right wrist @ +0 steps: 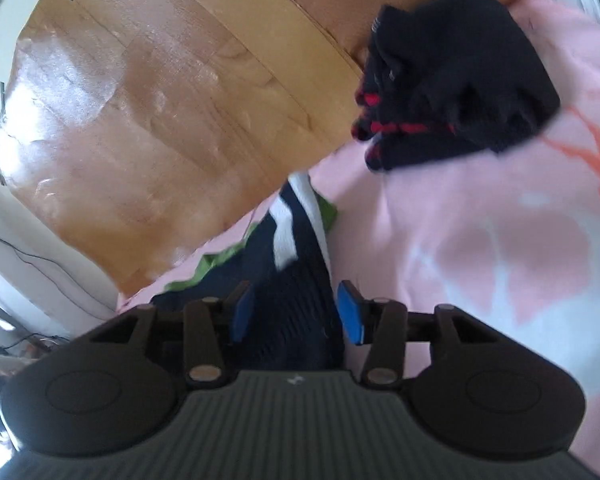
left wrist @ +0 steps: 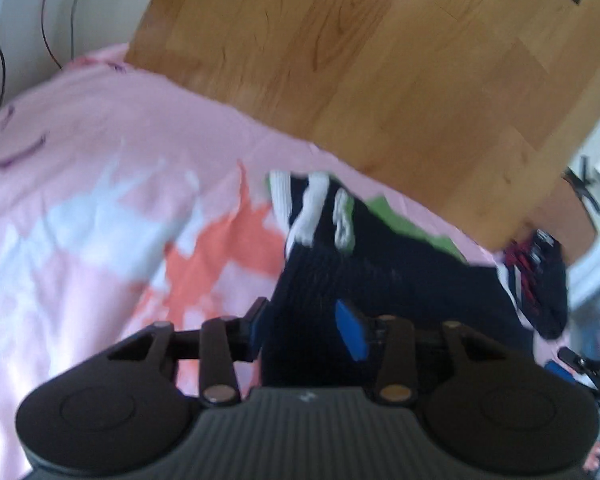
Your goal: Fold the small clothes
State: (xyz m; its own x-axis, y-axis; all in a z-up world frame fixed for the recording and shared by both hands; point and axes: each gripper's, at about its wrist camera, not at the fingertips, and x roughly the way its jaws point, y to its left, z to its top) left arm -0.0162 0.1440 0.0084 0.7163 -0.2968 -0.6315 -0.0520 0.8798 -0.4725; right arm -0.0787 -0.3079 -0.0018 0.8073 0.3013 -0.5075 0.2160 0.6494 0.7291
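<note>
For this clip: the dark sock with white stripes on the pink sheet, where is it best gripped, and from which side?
Probably the plain dark end of the striped sock, opposite its white stripes, approached low along the pink sheet. That end lies nearest both grippers, left and right, whose fingers already straddle it.

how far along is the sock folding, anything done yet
Possibly done: a dark bundle with red stitching sits bunched near the edge of the pink sheet, though blur hides whether it is folded. In hand: the navy sock with white stripes lies between the blue pads of both the left gripper and right gripper, jaws apart. Left: folding this sock; it still looks stretched out.
</note>
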